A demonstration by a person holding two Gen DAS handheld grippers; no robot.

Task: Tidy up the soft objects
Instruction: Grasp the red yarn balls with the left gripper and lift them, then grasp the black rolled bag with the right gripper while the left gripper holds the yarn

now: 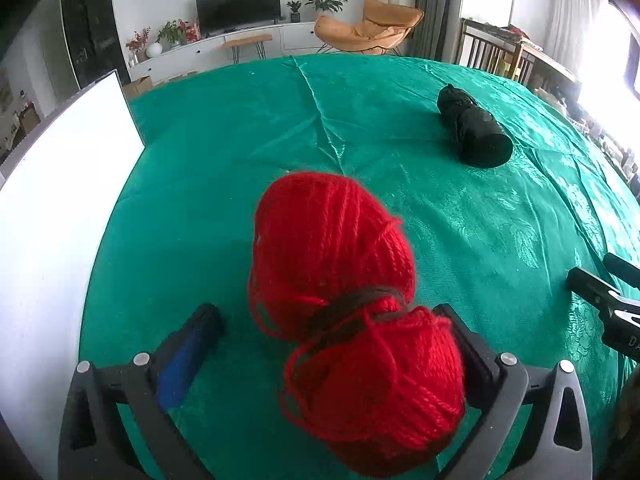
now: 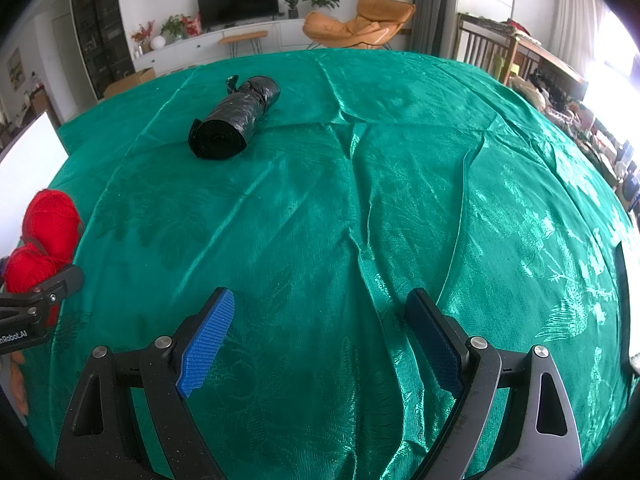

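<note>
Two red yarn balls [image 1: 352, 304], tied together by a dark band, lie on the green-clothed bench [image 1: 480, 220] between the left claw's [image 1: 336, 322] wide-apart fingers: near ball against the right finger, clear of the blue-padded left one. Black garbage bag roll [image 1: 474, 128] at 1 o'clock, well apart. White board [image 1: 52, 220] at 9 o'clock. Right claw [image 2: 322, 314] apart, nothing between, over bare cloth.

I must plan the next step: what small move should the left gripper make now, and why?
Probably draw the left gripper straight back: its jaws stand wide, the yarn lies on the cloth between them, and only one finger seems to touch it.
</note>
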